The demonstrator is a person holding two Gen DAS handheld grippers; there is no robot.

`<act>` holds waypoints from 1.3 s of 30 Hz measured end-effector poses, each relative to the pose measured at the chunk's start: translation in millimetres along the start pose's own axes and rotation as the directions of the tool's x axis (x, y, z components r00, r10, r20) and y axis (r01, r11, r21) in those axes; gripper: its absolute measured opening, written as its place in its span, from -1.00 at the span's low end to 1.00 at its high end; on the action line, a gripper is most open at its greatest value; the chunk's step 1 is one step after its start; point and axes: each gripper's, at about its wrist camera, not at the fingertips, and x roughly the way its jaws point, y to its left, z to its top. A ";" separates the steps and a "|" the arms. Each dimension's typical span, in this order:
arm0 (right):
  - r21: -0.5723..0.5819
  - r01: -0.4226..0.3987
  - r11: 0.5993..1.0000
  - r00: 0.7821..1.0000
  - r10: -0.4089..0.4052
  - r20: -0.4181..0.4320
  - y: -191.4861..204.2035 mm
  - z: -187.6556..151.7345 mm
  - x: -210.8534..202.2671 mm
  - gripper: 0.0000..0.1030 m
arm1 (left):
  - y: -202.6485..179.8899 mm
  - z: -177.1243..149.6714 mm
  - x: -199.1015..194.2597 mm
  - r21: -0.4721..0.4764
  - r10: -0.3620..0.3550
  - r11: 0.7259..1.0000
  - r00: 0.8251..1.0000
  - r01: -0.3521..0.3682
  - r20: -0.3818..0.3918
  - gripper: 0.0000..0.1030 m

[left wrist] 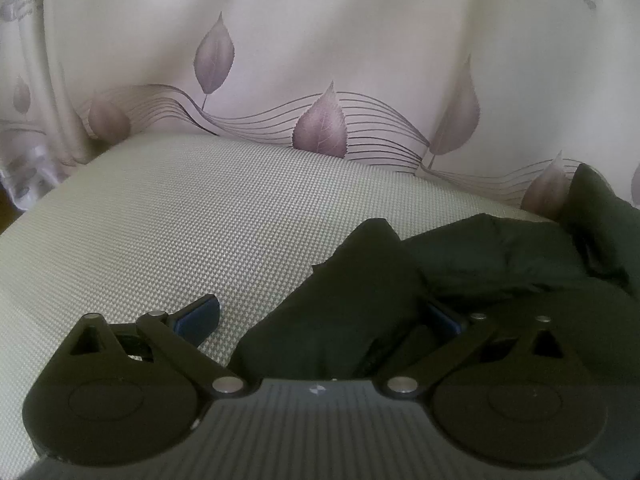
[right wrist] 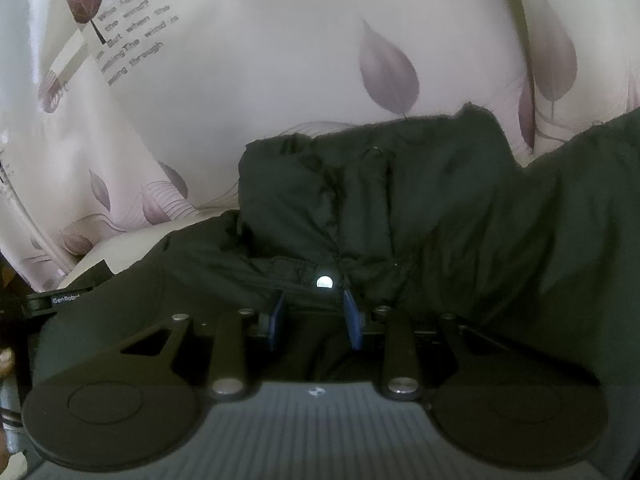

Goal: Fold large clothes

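We fold dark jacket (right wrist: 400, 208) on cushion (left wrist: 160, 220), curtain (left wrist: 320, 40) behind. Jacket bunched toward cushion's right edge, left part bare. Left claw (left wrist: 320, 316) spread wide, sleeve end (left wrist: 340, 300) lying between fingers, no pinch seen; likely placed to take it. Right claw (right wrist: 316, 316) partly closed near snap button (right wrist: 324, 281), dark fabric between pads; we can't tell if it's pinched. We judge fold barely begun, hood (right wrist: 360, 168) lumpy.
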 end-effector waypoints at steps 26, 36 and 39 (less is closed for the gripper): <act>-0.322 -0.005 0.947 0.998 -0.017 -0.065 84.1 -13.5 12.7 -0.40 | -1.8 -0.8 -4.7 0.012 0.025 1.000 1.000 -0.025 0.007 1.00; -0.210 -0.019 0.978 0.998 0.030 0.053 50.9 12.6 -66.7 -0.33 | -2.3 -1.4 -4.6 0.021 0.037 0.999 0.999 -0.037 0.005 1.00; -0.230 0.096 0.968 0.988 -0.065 0.142 20.9 21.6 -115.4 -0.08 | -2.3 -1.7 -5.2 0.022 0.038 0.999 0.999 -0.038 0.006 1.00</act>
